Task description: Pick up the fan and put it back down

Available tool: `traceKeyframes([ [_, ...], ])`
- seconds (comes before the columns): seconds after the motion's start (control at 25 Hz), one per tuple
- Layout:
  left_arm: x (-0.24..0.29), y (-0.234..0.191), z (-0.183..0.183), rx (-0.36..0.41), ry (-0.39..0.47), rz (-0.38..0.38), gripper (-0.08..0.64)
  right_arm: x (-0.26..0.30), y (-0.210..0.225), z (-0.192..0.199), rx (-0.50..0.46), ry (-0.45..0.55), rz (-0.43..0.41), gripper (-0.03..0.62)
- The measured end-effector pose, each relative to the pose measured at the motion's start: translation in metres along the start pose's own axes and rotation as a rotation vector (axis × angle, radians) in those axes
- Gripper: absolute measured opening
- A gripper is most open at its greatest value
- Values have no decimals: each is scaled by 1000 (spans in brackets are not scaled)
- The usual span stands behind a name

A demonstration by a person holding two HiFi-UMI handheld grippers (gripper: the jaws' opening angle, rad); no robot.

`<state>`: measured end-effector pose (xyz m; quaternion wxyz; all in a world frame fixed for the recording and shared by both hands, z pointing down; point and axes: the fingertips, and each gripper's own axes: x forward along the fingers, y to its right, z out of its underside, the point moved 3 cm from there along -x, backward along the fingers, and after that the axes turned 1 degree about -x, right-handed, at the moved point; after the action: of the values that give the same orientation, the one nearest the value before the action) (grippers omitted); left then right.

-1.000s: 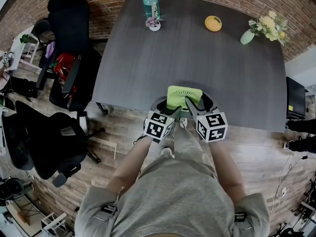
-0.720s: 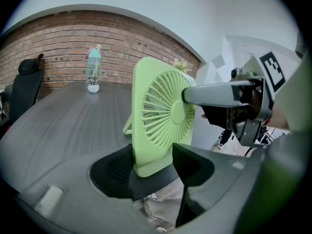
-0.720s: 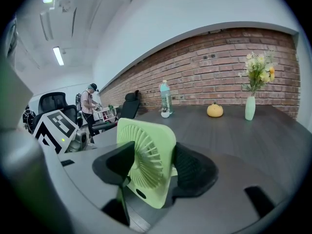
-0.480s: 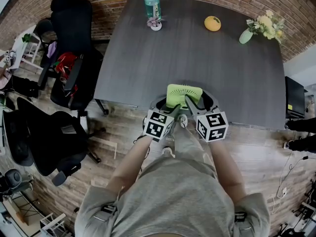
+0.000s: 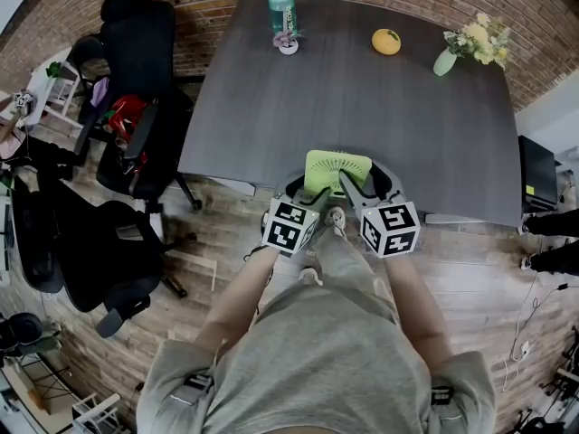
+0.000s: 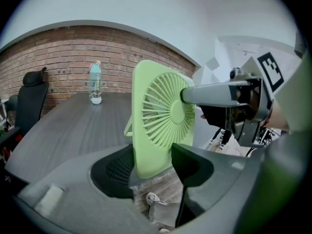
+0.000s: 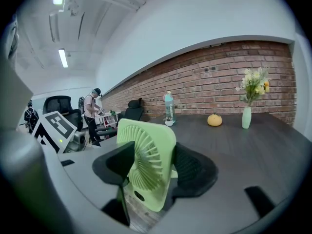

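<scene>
The light green square fan [image 5: 337, 170] hangs in the air over the near edge of the dark table [image 5: 362, 98], held between both grippers. My left gripper [image 5: 306, 193] grips its lower left corner; the jaws have just been closing a little, and their pads press the fan [image 6: 163, 116] front and back. From the other side my right gripper [image 5: 365, 188] is shut on the fan [image 7: 146, 155], one pad on the grille and one on the back. Wooden floor shows below the fan in both gripper views.
At the table's far side stand a teal bottle [image 5: 282, 7], a small white object [image 5: 288, 46], a yellow-orange round thing [image 5: 386, 42] and a vase of flowers [image 5: 466, 43]. Black office chairs [image 5: 136, 80] crowd the left. A brick wall lies behind.
Both grippers have risen a little with the fan, which now sits nearer the table's front edge in the head view. The grip on it looks the same.
</scene>
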<state>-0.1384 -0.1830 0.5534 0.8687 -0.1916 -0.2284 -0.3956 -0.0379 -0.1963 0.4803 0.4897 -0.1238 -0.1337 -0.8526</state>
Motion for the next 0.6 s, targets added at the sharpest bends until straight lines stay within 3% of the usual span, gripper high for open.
traceKeyframes([
  [0.6,-62,22,12,29,45,-17,241,-48,-52,-6,-33,50,6,250],
])
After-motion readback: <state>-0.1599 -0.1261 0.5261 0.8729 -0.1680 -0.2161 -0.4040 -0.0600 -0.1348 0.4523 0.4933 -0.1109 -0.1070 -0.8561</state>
